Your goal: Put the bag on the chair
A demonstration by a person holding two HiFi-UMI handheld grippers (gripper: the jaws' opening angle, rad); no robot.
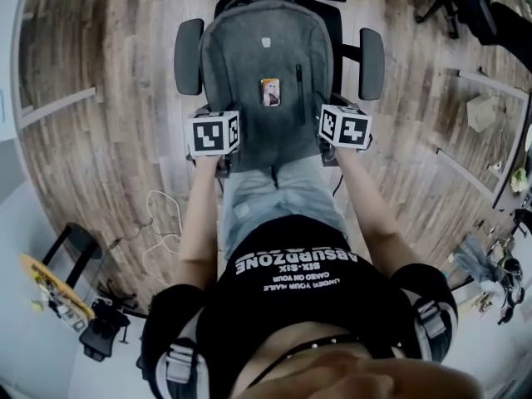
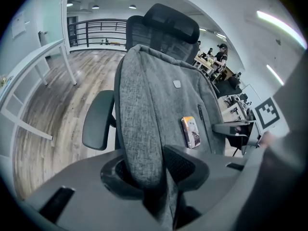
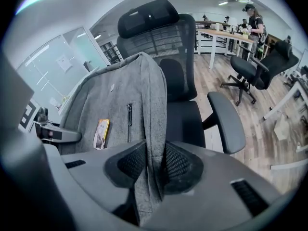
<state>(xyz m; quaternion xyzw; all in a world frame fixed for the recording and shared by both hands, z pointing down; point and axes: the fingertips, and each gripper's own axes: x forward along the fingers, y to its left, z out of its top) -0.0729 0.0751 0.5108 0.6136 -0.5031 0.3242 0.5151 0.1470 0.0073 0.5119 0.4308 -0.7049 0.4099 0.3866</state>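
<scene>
A grey backpack (image 1: 264,65) with a small picture tag leans against the black office chair (image 1: 332,32), between the two armrests. My left gripper (image 1: 218,158) is shut on the bag's left bottom edge (image 2: 144,148). My right gripper (image 1: 332,150) is shut on the bag's right bottom edge (image 3: 151,143). In the left gripper view the bag fabric is pinched between the jaws (image 2: 154,177), and the right gripper view shows the same pinch at its own jaws (image 3: 150,170). The chair's headrest (image 3: 144,16) rises behind the bag. The chair's seat is hidden by the bag.
Wood floor (image 1: 91,156) surrounds the chair. A white cable (image 1: 162,223) lies on the floor at left, near a black stand (image 1: 79,248). More office chairs (image 3: 250,66) and desks with people stand in the background. A glass partition (image 2: 29,81) is at far left.
</scene>
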